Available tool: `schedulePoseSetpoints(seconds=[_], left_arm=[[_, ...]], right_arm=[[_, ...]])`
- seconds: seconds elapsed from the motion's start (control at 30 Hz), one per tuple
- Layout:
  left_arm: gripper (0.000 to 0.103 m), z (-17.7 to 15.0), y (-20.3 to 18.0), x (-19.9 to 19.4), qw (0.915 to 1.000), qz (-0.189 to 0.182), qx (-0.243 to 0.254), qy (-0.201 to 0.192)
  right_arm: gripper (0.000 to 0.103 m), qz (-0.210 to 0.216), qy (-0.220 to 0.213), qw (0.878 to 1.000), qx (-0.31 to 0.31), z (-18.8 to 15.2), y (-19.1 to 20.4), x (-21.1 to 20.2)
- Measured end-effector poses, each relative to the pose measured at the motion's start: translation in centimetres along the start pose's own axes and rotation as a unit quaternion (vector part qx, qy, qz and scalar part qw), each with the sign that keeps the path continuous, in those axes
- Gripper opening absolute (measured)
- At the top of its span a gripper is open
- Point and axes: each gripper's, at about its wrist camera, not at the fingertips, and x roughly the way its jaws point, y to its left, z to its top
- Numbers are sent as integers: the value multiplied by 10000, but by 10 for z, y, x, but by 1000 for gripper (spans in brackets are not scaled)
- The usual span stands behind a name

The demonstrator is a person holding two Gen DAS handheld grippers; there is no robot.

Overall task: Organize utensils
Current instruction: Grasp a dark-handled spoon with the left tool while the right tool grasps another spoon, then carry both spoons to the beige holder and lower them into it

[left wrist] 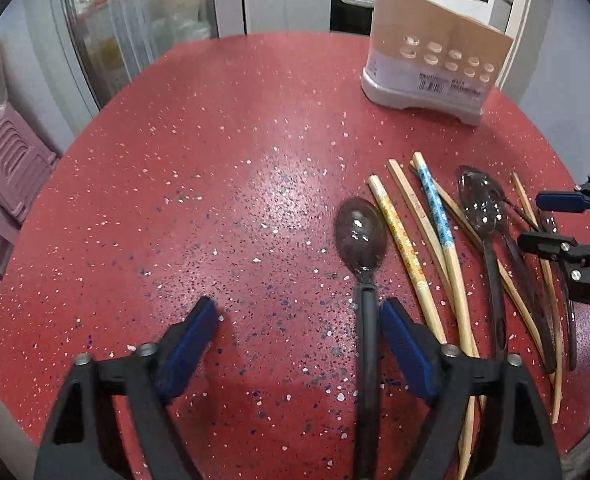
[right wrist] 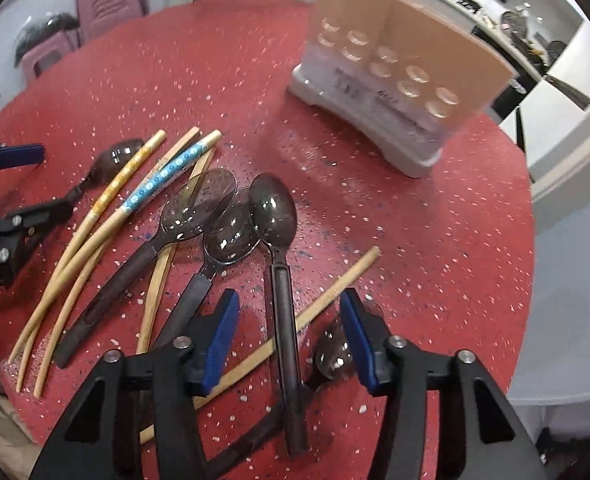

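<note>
The left gripper (left wrist: 299, 320) is hanging low over the red table (left wrist: 223, 184) with its jaws standing wide apart; a dark spoon (left wrist: 361, 236) is lying between them, its handle just beside the right-hand pad. The right gripper (right wrist: 291, 332) is also holding its jaws wide apart, hovering over another spoon (right wrist: 275, 216) whose handle is crossing a plain chopstick (right wrist: 335, 288). More spoons and patterned chopsticks (right wrist: 167, 172) are lying scattered between the two grippers. The utensil holder (left wrist: 431, 60) is standing upright at the far side, well apart from them.
</note>
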Motion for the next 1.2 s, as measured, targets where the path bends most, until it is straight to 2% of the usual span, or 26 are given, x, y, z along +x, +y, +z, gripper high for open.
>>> schedulePoseSetpoints(seconds=[0.3, 0.37, 0.4, 0.43, 0.47, 0.5, 0.53, 0.57, 0.67, 0.8, 0.97, 1.1, 1.2], left_arm=[[100, 26, -18, 13, 9982, -165, 359, 441], [95, 30, -21, 14, 9972, -241, 444, 547], [90, 33, -24, 15, 9966, -278, 504, 589], [83, 34, -27, 15, 9958, -329, 585, 620], [77, 35, -30, 13, 9952, -356, 656, 635], [63, 37, -32, 12, 9944, -410, 734, 647], [36, 37, -34, 9, 9940, -442, 766, 640], [37, 38, -35, 9, 9938, -459, 762, 665], [37, 38, -31, 8, 9947, -575, 614, 600], [37, 31, -21, 4, 9960, -691, 317, 463], [37, 36, -13, -15, 9962, -873, -55, 61], [37, 52, -12, -36, 9953, -909, -173, -302], [37, 71, -14, -55, 9932, -959, -211, -629]], right_arm=[[46, 366, 474, 9982, 10, 27, -11, 14], [37, 319, 592, 9977, -11, 31, -13, 15], [32, 296, 643, 9975, -12, 39, -14, 15], [17, 281, 682, 9973, -7, 44, -16, 17], [12, 312, 737, 9968, 7, 49, -20, 22], [11, 385, 754, 9964, 62, 51, -24, 22], [10, 445, 767, 9960, 106, 53, -27, 23], [3, 449, 749, 9961, 110, 55, -30, 23], [3, 477, 615, 9968, 189, 57, -41, 16], [3, 809, 382, 9945, 536, 57, -67, 2], [3, 1282, -59, 9881, 846, 53, -98, -27], [3, 1533, -465, 9821, 996, 44, -110, -64], [3, 1656, -853, 9759, 1133, 51, -128, -88]])
